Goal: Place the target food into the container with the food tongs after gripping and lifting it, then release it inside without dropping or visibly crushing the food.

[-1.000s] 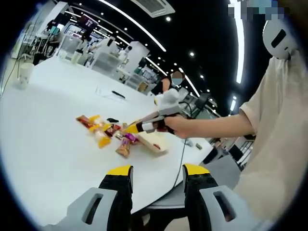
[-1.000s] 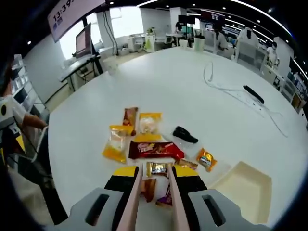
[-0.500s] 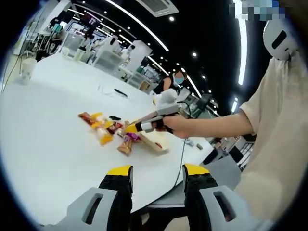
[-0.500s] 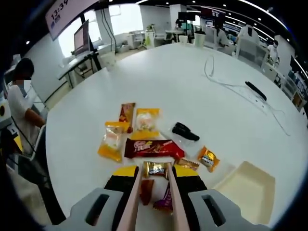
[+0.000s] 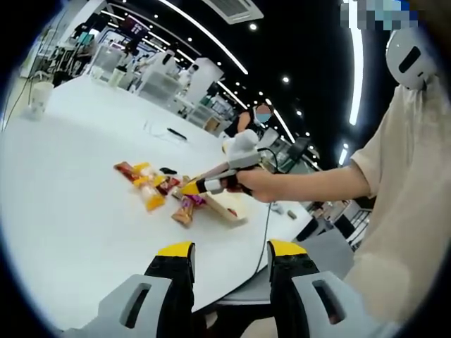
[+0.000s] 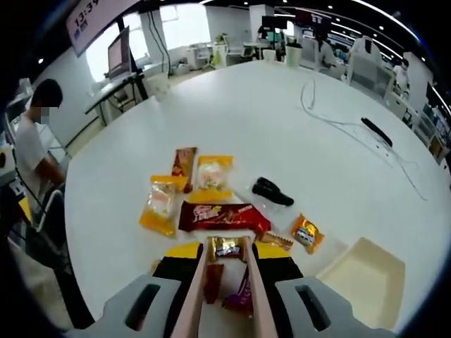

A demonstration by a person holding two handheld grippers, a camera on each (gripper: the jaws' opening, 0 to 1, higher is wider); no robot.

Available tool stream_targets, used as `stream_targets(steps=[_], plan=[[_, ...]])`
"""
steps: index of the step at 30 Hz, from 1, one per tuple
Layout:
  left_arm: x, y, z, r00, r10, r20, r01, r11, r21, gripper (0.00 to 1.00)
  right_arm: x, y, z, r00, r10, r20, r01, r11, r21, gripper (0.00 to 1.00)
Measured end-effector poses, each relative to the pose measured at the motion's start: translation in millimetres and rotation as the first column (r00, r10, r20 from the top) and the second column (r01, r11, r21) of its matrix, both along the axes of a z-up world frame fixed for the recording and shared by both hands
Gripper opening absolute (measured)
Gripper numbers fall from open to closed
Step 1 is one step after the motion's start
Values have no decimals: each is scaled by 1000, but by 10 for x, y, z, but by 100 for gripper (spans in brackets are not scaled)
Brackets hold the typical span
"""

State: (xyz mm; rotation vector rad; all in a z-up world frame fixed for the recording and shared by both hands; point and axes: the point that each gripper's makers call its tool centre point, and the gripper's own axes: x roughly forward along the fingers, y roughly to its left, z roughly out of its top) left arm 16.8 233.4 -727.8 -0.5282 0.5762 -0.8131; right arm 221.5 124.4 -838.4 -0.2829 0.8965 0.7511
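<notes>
Fingers of the right gripper (image 6: 225,248) clamp pale food tongs (image 6: 199,296), whose tips pinch a small gold-wrapped candy (image 6: 225,246) just above the white table (image 6: 254,134). Close beyond lie one dark red wrapped bar (image 6: 222,217), two yellow snack packets (image 6: 161,204), and one orange packet (image 6: 306,233). One cream rectangular tray container (image 6: 363,274) sits near the table's edge. Left gripper (image 5: 229,252) hangs open, holding nothing, over the table edge.

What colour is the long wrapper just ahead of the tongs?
Dark red long wrapper, clearest in the right gripper view.
</notes>
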Motion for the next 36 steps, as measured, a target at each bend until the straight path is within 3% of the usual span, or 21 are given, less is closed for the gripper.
stream_targets(steps=[17, 23, 32, 36], plan=[[30, -41, 28, 1000, -1, 4, 1, 1000, -10, 39, -9, 10, -41, 999, 48, 8, -48, 998, -41, 25], [-12, -23, 14, 1000, 5, -2, -5, 1000, -8, 39, -30, 41, -46, 993, 112, 38, -109, 990, -87, 24], [17, -54, 30, 1000, -4, 7, 4, 1000, -15, 39, -31, 53, -51, 995, 98, 30, -95, 993, -65, 23], [11, -52, 29, 1000, -7, 7, 7, 1000, -14, 39, -31, 47, -47, 994, 85, 62, -81, 995, -66, 21]])
